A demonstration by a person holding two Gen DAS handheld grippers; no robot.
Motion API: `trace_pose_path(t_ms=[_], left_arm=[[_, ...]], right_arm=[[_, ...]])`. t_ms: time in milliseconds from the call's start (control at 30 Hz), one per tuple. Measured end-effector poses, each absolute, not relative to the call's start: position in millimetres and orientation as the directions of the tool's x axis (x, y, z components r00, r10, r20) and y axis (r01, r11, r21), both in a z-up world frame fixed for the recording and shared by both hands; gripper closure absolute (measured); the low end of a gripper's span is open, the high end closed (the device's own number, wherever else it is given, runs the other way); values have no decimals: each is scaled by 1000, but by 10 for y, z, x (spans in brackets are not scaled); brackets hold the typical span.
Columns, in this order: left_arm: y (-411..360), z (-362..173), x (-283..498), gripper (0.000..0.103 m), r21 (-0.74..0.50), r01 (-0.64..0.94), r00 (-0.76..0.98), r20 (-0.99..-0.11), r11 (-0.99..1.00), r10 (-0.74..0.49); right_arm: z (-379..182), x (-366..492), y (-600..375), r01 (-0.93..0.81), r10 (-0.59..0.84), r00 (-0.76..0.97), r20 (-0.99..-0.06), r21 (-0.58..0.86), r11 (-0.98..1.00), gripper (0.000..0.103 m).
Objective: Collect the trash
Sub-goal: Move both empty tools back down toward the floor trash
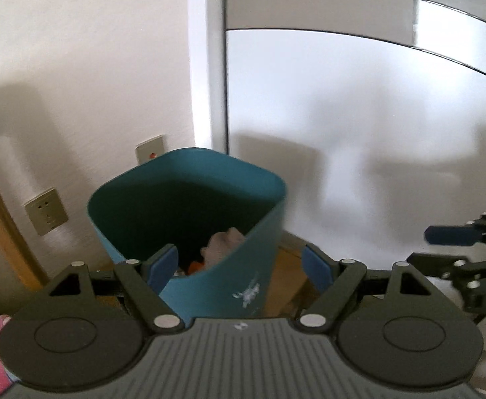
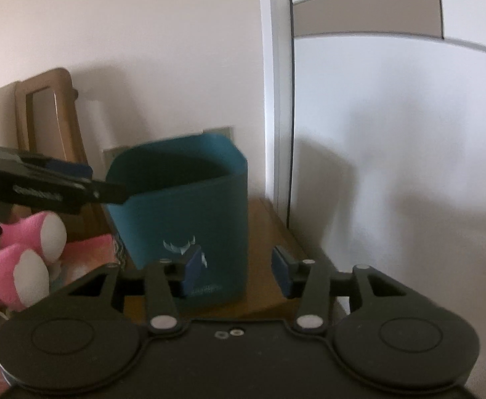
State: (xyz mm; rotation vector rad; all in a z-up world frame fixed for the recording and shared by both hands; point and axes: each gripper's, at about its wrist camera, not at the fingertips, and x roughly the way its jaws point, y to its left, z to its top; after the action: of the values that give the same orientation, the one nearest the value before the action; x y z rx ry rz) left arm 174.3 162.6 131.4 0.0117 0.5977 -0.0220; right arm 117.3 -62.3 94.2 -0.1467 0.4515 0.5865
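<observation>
White wall [image 1: 76, 50] and a pale sliding door panel [image 1: 359, 116] are filling the background, with a wooden surface [image 2: 269, 232] running along underneath them. Sitting on that surface, toward 12 o'clock from both grippers, is the teal bin [image 1: 236, 276], a thin-walled plastic tub with rounded corners; it is looking stiff enough to hold by the rim yet light, so a nudge could be sliding or tipping it. Its rim at 6 o'clock is the natural place to take hold, the smooth sides likely being slippery.

At 9 o'clock in the right wrist view, a pink plush toy [image 2: 27, 252] is lying just beside the bin, soft and easy to snag, and a wooden frame [image 2: 50, 116] is leaning against the wall behind it. Wall sockets [image 1: 45, 211] are showing at 10 o'clock.

Inside the bin, crumpled paper trash [image 1: 224, 244] is resting low near an orange scrap [image 1: 196, 267], both probably weightless and crushable.

The left gripper [image 1: 239, 262] is hovering with its jaws apart, straddling the bin's near wall without pinching it. The right gripper [image 2: 236, 271] is hanging wide apart too, holding nothing, low in front of the bin's face.
</observation>
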Motion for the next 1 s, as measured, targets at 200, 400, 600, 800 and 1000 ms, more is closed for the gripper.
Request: trace_pose_path(t_ms=[200, 400, 600, 800, 1000], left_arm=[[1469, 945, 1635, 21, -56, 63, 817, -571, 996, -84], [1336, 262, 1774, 12, -140, 75, 772, -619, 987, -147], [1119, -640, 2048, 0, -189, 93, 722, -663, 977, -197], [722, -1682, 2358, 0, -191, 170, 617, -744, 967, -256], [401, -2772, 2593, 0, -150, 194, 549, -802, 969, -234]], right_arm=[[444, 1271, -851, -569, 495, 704, -510, 13, 822, 50], [-215, 1468, -1060, -549, 472, 669, -574, 46, 834, 48], [-1025, 1915, -1227, -504, 415, 616, -670, 70, 861, 47], [-1867, 2459, -1355, -439, 361, 556, -748, 104, 893, 47], [-2663, 2926, -1300, -420, 313, 505, -805, 87, 903, 47]])
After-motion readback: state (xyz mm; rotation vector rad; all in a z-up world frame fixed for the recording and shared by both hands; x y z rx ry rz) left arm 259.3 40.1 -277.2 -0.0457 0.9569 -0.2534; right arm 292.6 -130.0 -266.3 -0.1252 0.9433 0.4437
